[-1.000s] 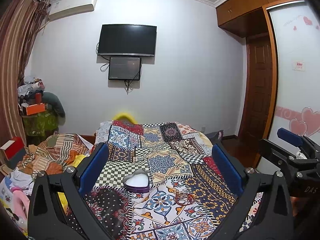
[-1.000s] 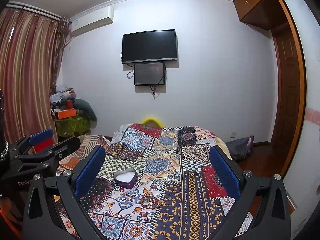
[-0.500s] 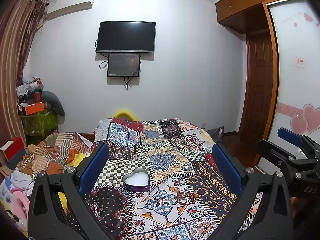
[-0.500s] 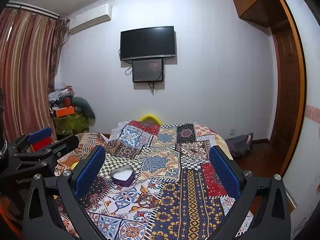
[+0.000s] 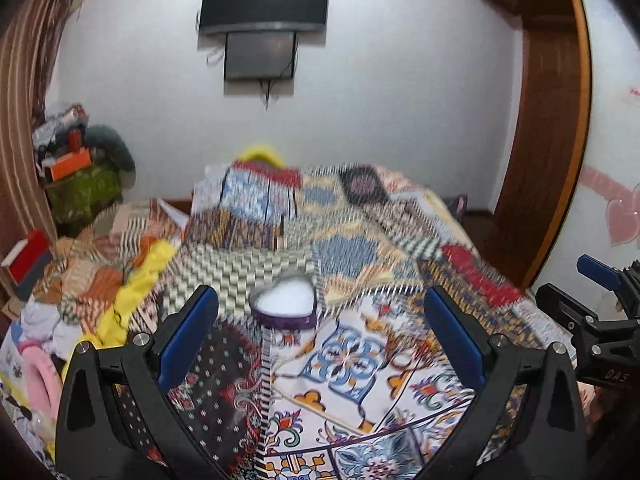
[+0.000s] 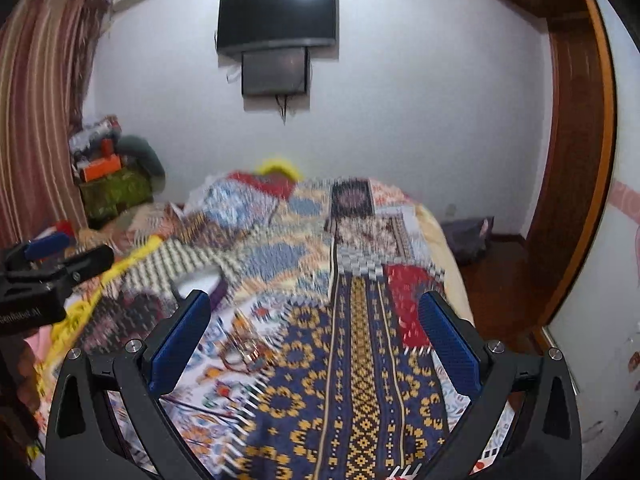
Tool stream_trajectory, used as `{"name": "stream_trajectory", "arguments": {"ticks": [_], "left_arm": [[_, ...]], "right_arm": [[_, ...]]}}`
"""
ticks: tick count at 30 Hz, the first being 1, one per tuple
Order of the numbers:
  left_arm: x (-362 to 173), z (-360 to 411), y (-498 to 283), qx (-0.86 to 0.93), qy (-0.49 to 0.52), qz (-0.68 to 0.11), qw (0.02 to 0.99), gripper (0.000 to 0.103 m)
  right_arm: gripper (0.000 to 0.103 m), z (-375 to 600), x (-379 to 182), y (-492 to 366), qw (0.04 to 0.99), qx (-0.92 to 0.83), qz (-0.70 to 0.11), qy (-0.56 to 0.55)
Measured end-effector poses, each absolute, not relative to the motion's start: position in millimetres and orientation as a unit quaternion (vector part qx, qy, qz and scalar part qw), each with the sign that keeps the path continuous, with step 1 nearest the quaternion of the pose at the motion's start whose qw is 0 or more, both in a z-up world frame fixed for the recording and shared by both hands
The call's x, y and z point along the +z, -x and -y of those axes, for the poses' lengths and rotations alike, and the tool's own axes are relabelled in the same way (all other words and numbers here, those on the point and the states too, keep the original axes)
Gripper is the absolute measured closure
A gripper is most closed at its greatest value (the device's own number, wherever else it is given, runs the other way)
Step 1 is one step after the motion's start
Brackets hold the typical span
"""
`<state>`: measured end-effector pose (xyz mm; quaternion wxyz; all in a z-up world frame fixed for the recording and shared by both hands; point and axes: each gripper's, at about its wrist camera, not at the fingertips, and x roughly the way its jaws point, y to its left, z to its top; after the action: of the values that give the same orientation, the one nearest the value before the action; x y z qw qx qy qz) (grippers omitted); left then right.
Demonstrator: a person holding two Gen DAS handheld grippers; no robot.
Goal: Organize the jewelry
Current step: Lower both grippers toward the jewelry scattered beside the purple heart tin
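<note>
Bedroom, white walls, both views motion-blurred. Wall-mounted television (image 5: 265, 0) with a smaller dark screen (image 5: 260, 55) directly beneath it; striped curtain (image 6: 38, 116) at left, wooden door frame (image 5: 548, 128) at right. A bed fills the middle of both views, covered by a patchwork bedspread (image 5: 360, 240) in many prints. Left of the bed — a heap of clothes and fabric (image 5: 92, 280), and behind it a green-covered stand with an orange box (image 5: 66, 164) on top.

Left gripper (image 5: 320, 336): blue-padded fingers (image 5: 188, 336) spread wide apart, nothing between them, held above the near end of the bed. Between the fingers, further out, sits a heart-shaped box (image 5: 285, 307) — purple wall, white inside, no lid on it — resting on the bedspread where the checkered patch meets the floral one. Just right of and nearer than the box, a small reddish tangle of jewelry (image 5: 404, 354) lies on the white floral patch; too blurred to tell what pieces it holds.

Right gripper (image 6: 316, 340): fingers (image 6: 448, 344) likewise wide apart and empty, above the blue-and-gold striped panel. In this view the jewelry (image 6: 244, 354) lies just inside the left finger, a loose coil of reddish strands with something shiny in it. The heart-shaped box (image 6: 202, 282) shows beyond that finger's tip, partly hidden by it. Box and jewelry near one another, not touching.

Each gripper appears at the edge of the other's view: right gripper (image 5: 600, 320) at far right, left gripper (image 6: 44, 276) at far left.
</note>
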<state>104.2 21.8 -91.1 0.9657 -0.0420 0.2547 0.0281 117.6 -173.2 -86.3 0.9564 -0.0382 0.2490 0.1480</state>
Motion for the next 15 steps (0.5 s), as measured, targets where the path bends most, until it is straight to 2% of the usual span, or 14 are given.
{"name": "stream_trajectory", "arguments": {"ticks": [4,9,12,15], "left_arm": [[-122,-27,-125,0.026,0.051,-0.306,0.95,0.0],[-152,-27,-144,0.028,0.039,-0.359,0.932,0.013],[-166,-27,-153,0.02,0.04,-0.385,0.922,0.019],[-175,-25,-161,0.003,0.042,-0.401,0.915,0.02]], "right_arm": [[0.0,171,-108,-135,0.942,0.157,-0.291,0.058],[0.002,165,-135,-153,0.919,0.187,-0.339,0.073],[0.012,162,-145,-160,0.907,0.203,-0.36,0.083],[0.021,159,-153,-170,0.898,0.218,-0.372,0.087]]}}
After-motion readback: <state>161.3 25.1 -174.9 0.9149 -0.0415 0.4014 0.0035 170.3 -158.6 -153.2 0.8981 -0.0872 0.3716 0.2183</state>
